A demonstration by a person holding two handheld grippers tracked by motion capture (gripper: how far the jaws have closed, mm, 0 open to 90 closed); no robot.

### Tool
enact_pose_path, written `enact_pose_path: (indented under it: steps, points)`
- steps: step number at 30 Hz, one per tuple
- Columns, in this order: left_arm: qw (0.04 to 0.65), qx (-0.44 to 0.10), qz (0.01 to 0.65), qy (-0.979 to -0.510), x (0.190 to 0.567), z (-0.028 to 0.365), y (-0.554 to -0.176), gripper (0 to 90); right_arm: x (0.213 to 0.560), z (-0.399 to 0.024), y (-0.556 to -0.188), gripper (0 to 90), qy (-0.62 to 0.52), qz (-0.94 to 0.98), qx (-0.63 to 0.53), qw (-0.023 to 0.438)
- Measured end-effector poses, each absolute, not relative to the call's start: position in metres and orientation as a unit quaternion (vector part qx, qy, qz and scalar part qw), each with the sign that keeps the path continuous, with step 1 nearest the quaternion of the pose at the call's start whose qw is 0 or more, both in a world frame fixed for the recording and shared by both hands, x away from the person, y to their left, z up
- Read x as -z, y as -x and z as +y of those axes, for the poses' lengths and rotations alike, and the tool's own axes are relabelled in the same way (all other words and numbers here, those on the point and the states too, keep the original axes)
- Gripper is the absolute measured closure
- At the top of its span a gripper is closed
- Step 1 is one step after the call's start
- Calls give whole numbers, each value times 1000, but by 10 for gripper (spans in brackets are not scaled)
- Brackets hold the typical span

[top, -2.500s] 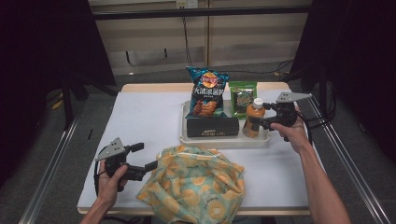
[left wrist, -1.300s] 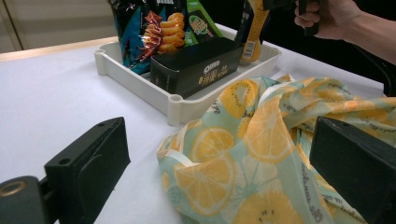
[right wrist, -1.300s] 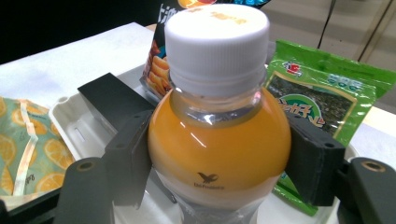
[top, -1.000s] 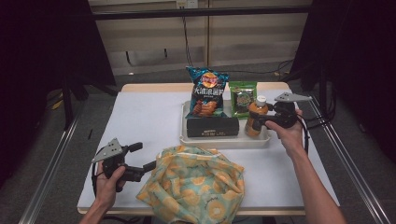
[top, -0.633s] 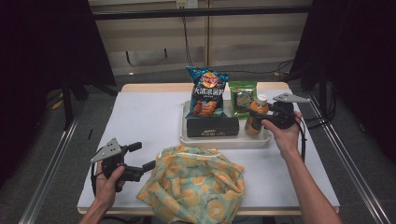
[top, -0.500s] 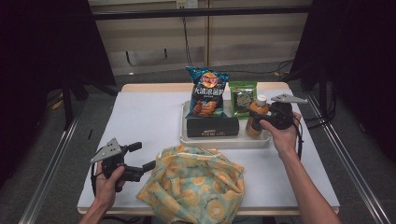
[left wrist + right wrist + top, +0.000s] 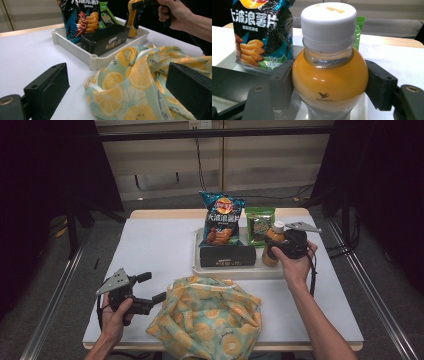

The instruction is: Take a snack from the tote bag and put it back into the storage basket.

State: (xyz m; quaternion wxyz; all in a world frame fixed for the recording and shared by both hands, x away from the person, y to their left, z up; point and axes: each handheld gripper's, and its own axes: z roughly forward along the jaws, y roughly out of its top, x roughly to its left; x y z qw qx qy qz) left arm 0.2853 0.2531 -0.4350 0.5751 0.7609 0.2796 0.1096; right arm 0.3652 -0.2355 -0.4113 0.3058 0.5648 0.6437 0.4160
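An orange juice bottle (image 7: 272, 239) with a white cap stands upright at the right end of the white tray (image 7: 235, 272). My right gripper (image 7: 275, 246) is shut on its bulging shoulder; both pads press the bottle (image 7: 329, 82) in the right gripper view. The left gripper view shows the same bottle (image 7: 133, 18) with the other hand around that gripper. My left gripper (image 7: 154, 287) rests low at the front left, open, with nothing between its jaws. It points at a lemon-print cloth bag (image 7: 207, 317), whose fabric (image 7: 130, 82) lies just beyond its fingertips.
The tray also holds a blue chips bag (image 7: 222, 217), a green snack packet (image 7: 260, 225) and a black biscuit box (image 7: 227, 255). The table (image 7: 155, 245) is white with a wooden back edge. Dark stands and rails flank both sides.
The right hand has swung left and nearer around the bottle, still gripping it; the bottle has barely shifted in the tray. The left gripper has kept still.
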Motion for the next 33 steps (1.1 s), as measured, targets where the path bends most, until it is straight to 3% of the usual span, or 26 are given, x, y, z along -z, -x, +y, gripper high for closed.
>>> enact_pose_path:
  steps: [22,25,33]
  points:
    - [576,-104,277,-762,437,252,-286,45,421,-229,-362,298,-560,641,-420,315]
    - [572,-107,281,-763,436,253,-286,45,421,-230,-362,224,-552,648,-426,305]
    - [576,-106,277,-761,436,252,-286,44,415,-240,-354,129,-528,656,-459,283]
